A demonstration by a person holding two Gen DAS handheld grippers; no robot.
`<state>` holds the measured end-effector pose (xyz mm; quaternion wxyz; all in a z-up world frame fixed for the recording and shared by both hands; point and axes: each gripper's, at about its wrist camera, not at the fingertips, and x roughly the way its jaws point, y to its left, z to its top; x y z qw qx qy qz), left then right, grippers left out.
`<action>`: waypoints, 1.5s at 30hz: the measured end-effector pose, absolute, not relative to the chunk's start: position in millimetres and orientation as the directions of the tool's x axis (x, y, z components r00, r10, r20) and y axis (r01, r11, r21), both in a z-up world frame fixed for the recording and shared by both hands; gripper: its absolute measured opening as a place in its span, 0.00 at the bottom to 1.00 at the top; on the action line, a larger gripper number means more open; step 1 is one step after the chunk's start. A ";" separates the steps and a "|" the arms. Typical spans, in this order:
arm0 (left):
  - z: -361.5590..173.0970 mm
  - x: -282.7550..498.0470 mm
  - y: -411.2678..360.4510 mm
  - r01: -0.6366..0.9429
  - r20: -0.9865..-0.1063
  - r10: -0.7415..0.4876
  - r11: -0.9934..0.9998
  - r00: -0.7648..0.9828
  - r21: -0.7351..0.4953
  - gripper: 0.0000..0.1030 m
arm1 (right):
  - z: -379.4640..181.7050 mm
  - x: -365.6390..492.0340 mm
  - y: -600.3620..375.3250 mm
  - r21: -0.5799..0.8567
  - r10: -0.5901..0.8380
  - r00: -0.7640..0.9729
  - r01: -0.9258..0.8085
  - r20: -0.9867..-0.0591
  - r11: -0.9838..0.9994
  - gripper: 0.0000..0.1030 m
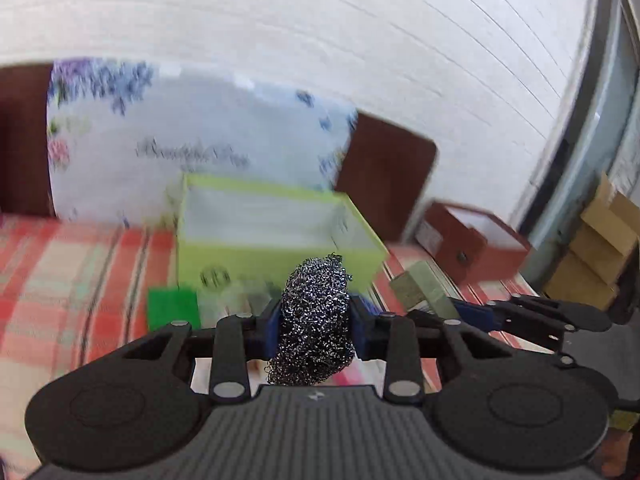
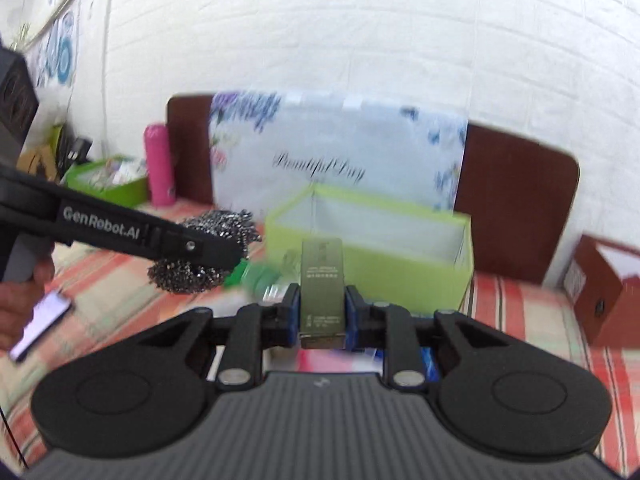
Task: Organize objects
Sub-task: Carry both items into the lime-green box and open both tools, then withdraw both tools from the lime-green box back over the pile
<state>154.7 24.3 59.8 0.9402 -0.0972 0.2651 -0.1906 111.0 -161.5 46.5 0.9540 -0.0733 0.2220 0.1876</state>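
Note:
My left gripper (image 1: 316, 316) is shut on a steel wool scourer (image 1: 314, 320), whose wiry ball bulges above and below the blue pads. From the right wrist view the same scourer (image 2: 208, 252) hangs in the left gripper (image 2: 216, 248), lifted over the checked cloth. My right gripper (image 2: 322, 308) is shut on a small olive-green carton (image 2: 322, 280), held upright between its pads. In the left wrist view that carton (image 1: 424, 288) shows at the right with the right gripper (image 1: 460, 308) behind it. An open lime-green box (image 1: 276, 236) (image 2: 372, 252) stands just beyond both grippers.
A flowered bag (image 2: 340, 152) leans on a brown headboard (image 2: 516, 200) behind the box. A red-brown box (image 1: 476, 240) sits at the right. A pink bottle (image 2: 159, 164) and another green box (image 2: 108, 184) stand far left. A green item (image 1: 173, 308) lies on the red checked cloth (image 1: 60, 280).

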 end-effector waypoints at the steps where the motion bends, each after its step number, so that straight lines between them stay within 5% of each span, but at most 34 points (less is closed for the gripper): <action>1: 63.8 171.6 23.9 0.288 -0.457 -0.390 0.916 0.799 -0.278 0.35 | 53.2 129.2 -160.1 -0.076 0.311 0.844 -0.379 -0.437 0.922 0.22; 10: 34.9 316.5 19.1 0.144 -0.550 -0.217 0.974 0.807 -0.173 0.36 | 24.1 294.1 -163.7 -0.014 0.212 0.819 -0.259 -0.534 0.966 0.22; 17: 6.3 363.3 19.2 0.125 -0.582 -0.202 0.978 0.788 -0.169 0.39 | -25.0 354.7 -165.5 0.011 0.177 0.761 -0.219 -0.624 0.976 0.22; 19: 2.9 368.5 18.2 0.121 -0.570 -0.196 0.978 0.798 -0.167 0.58 | -32.2 364.0 -165.8 0.019 0.181 0.750 -0.220 -0.636 0.975 0.22; 20: 1.5 369.6 17.7 0.119 -0.567 -0.190 0.980 0.801 -0.160 0.76 | -35.2 367.1 -165.0 0.018 0.188 0.744 -0.230 -0.641 0.973 0.23; 21: 1.0 369.9 16.4 0.114 -0.559 -0.179 0.982 0.810 -0.150 0.79 | -38.2 369.3 -164.6 0.020 0.196 0.742 -0.239 -0.641 0.971 0.34; 23: 1.5 370.5 14.2 0.101 -0.567 -0.159 0.986 0.809 -0.132 0.80 | -42.7 370.6 -163.4 0.009 0.190 0.746 -0.239 -0.639 0.971 0.80; 26: 7.9 362.7 14.9 0.093 -0.573 -0.151 0.987 0.806 -0.131 0.80 | -38.7 358.6 -161.8 -0.027 0.182 0.788 -0.244 -0.589 0.969 0.93; 45: 64.4 170.2 -2.1 0.054 -0.474 -0.054 0.998 0.879 -0.014 0.88 | 49.2 173.6 -199.0 0.032 0.280 0.882 -0.290 -0.378 0.956 1.00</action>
